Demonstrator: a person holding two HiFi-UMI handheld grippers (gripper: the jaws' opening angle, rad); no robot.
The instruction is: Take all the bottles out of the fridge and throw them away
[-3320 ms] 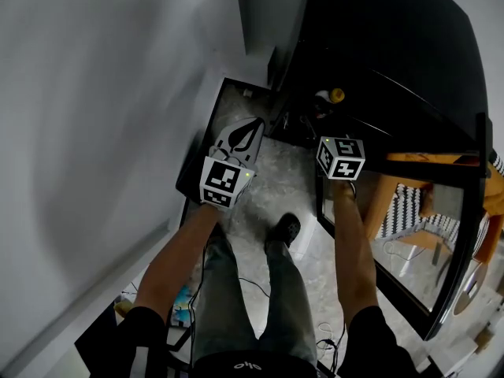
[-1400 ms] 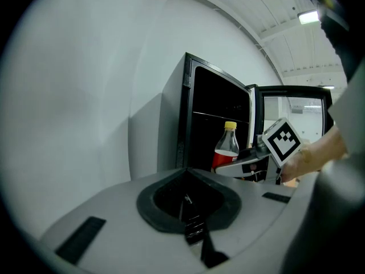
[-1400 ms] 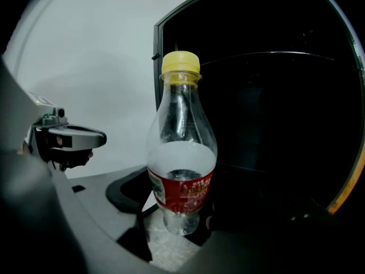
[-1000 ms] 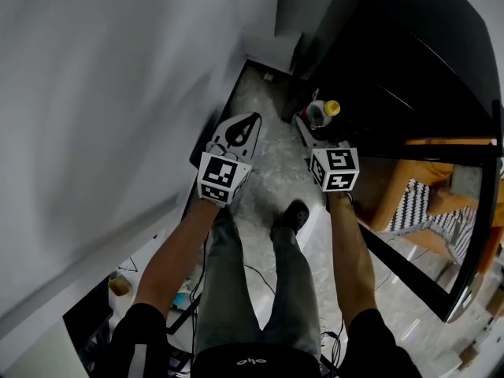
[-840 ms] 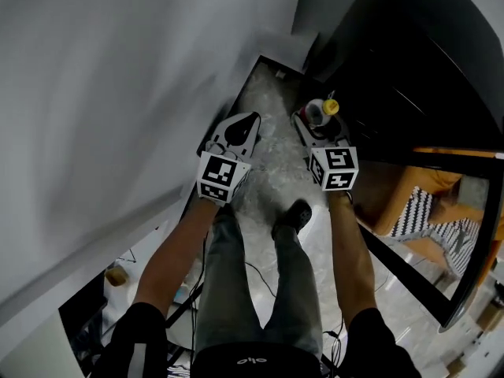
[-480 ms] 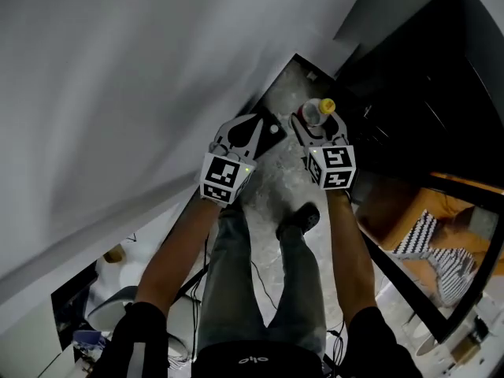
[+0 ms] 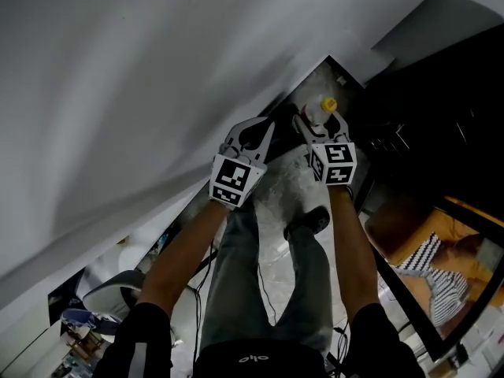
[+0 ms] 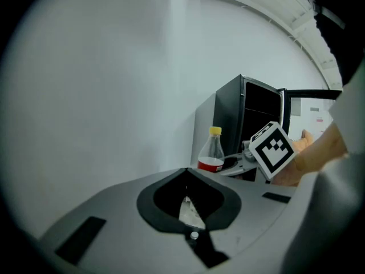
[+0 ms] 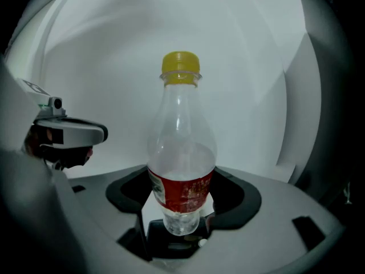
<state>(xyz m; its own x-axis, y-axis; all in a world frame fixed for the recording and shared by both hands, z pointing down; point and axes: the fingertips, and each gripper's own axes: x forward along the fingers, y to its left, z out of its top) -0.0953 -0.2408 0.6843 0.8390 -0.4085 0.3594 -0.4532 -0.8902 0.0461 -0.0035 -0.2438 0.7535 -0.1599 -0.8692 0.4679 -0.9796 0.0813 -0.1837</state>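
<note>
A clear plastic bottle with a yellow cap and a red label stands upright in my right gripper, which is shut on its lower body. In the head view the bottle sticks out ahead of the right gripper, over the marble floor by the wall. My left gripper is just to its left, jaws shut with nothing between them. The left gripper view shows those shut jaws of the left gripper, with the bottle and the right gripper's marker cube beyond.
A white wall fills the left. The black fridge stands at the right, its dark glass door beside my right arm. My legs and a shoe are on the marble floor, with cables. Clutter lies at the lower left.
The view has swung from the fridge toward the white wall. Both grippers have moved forward along the wall, side by side. The bottle has stayed in the right gripper.
</note>
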